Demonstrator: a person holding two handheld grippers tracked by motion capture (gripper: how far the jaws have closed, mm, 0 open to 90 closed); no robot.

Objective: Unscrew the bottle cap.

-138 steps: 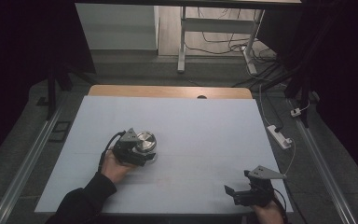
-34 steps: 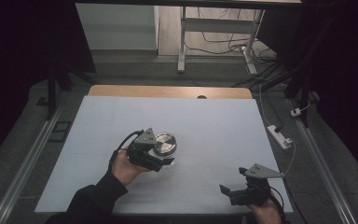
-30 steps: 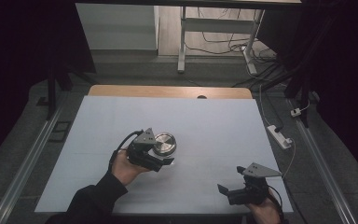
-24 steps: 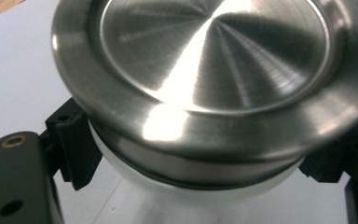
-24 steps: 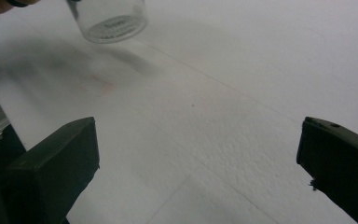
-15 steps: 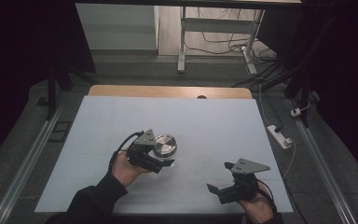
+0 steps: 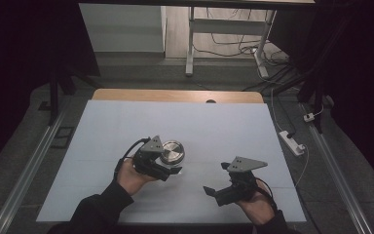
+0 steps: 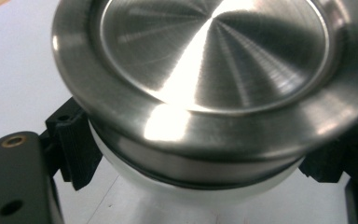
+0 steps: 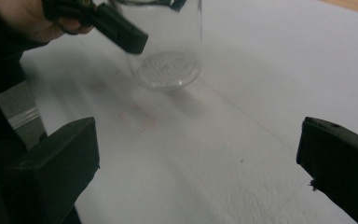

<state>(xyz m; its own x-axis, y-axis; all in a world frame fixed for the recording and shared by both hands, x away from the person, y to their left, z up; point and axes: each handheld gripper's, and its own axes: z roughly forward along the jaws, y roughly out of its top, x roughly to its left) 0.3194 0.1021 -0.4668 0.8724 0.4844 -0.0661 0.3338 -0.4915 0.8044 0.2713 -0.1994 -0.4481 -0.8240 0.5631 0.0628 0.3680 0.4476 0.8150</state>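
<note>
A round metal lid (image 7: 172,152) is seen on the white table (image 7: 214,126), near its middle. The left gripper (image 7: 161,163) is closed around what lies under the lid. The right gripper (image 7: 216,187), jaws spread, is held right of the lid and nearer the person, apart from it.

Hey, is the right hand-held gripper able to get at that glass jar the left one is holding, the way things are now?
Probably yes. The right hand-held gripper is open and aimed at the jar, with bare table cover between them. The left hand-held gripper clamps the jar just under its metal lid, leaving the lower body free.
</note>
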